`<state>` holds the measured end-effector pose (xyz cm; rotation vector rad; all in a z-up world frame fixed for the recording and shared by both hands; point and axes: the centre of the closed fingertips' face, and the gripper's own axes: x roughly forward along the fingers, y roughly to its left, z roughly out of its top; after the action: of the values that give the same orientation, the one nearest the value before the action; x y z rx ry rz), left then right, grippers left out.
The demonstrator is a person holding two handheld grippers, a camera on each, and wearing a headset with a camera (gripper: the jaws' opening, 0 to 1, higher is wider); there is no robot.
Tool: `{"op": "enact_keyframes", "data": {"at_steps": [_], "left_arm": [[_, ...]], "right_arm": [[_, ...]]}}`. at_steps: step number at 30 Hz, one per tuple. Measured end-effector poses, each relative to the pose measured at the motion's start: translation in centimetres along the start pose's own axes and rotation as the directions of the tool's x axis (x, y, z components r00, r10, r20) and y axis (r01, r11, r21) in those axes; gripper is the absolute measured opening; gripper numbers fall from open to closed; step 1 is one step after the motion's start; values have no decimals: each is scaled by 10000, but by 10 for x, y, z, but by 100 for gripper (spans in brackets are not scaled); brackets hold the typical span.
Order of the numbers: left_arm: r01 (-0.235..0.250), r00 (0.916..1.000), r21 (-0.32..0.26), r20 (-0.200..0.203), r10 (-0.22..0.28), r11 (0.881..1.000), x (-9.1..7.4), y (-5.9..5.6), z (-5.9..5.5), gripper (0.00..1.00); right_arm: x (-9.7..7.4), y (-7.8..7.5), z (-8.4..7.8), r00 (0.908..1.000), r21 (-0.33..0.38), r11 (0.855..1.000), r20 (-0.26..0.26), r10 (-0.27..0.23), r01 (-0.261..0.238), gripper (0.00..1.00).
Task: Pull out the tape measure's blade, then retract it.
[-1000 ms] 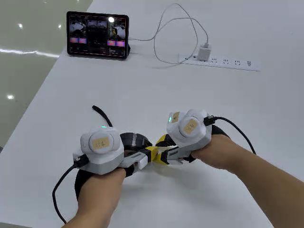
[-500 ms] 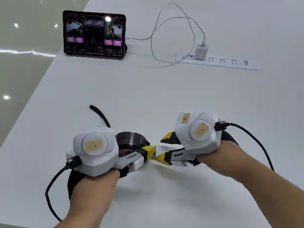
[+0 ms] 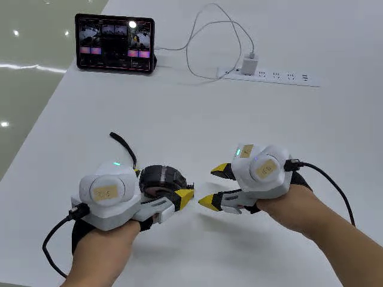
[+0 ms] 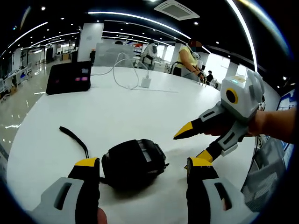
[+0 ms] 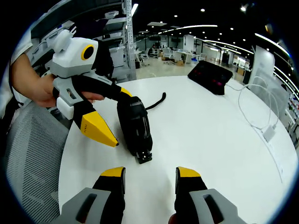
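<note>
- Tape measure [image 5: 134,122]: black, lying on the white table [image 3: 179,119] between the two grippers.
- Left gripper [image 4: 143,162]: jaws spread either side of the tape measure. Left gripper view shows a gap at the right jaw, so it isn't clamped.
- Right gripper [image 5: 150,171]: jaws apart with nothing between them, just beside the tape measure.
- Right gripper view: small tab at the end of the tape measure's case faces the right gripper's jaws and stops short of them. The head view hides this behind the left gripper's jaw.
- Right gripper view also shows one left jaw against the tape measure's far side, and the other jaw clear of the near side.
- Strap [image 3: 124,145]: black, trails from the tape measure away from the person.
- Tablet [image 3: 114,43]: well beyond the tape measure, screen lit.
- Power strip [image 3: 269,76] with charger [image 3: 249,63] and white cable [image 3: 237,26]: also well beyond the tape measure.
- Left gripper view: people [image 4: 189,58] far past the tape measure at the table's end.
- Right gripper view: mesh chair [image 5: 28,154] off the table edge near the tape measure.
</note>
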<state>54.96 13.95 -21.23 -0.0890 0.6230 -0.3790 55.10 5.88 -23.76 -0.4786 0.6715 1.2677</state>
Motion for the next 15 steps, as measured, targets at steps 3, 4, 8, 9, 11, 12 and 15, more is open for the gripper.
{"op": "enact_keyframes", "data": {"at_steps": [3, 4, 8, 9, 11, 12, 15], "left_arm": [[88, 9999, 91, 52, -89, 9999, -2, -1, 0, 74], [112, 9999, 97, 54, -112, 9999, -3, -1, 0, 74], [152, 9998, 414, 83, -156, 9990, -6, -2, 2, 76], [200, 9998, 461, 80, -203, 9987, -7, -3, 2, 76], [254, 9996, 518, 69, -258, 9983, -8, -4, 2, 78], [356, 9993, 566, 59, -360, 9978, -9, -5, 2, 78], [464, 9989, 788, 9, -466, 9958, -12, -7, 0, 80]], "right_arm": [[-5, 0, 1, 9999, 109, 9999, 151, -46, 44, 40], [-7, 1, 1, 9998, 80, 9999, 170, -66, 65, 40], [-14, 1, 1, 9994, 142, 9997, 267, -221, 217, 43], [-16, 1, 1, 9991, 149, 9994, 287, -303, 299, 44], [-21, 0, 2, 9983, 231, 9988, 391, -441, 432, 46], [-23, -1, 2, 9979, 266, 9985, 417, -493, 482, 46], [-29, 0, 0, 9972, 332, 9978, 467, -591, 576, 48]]}}
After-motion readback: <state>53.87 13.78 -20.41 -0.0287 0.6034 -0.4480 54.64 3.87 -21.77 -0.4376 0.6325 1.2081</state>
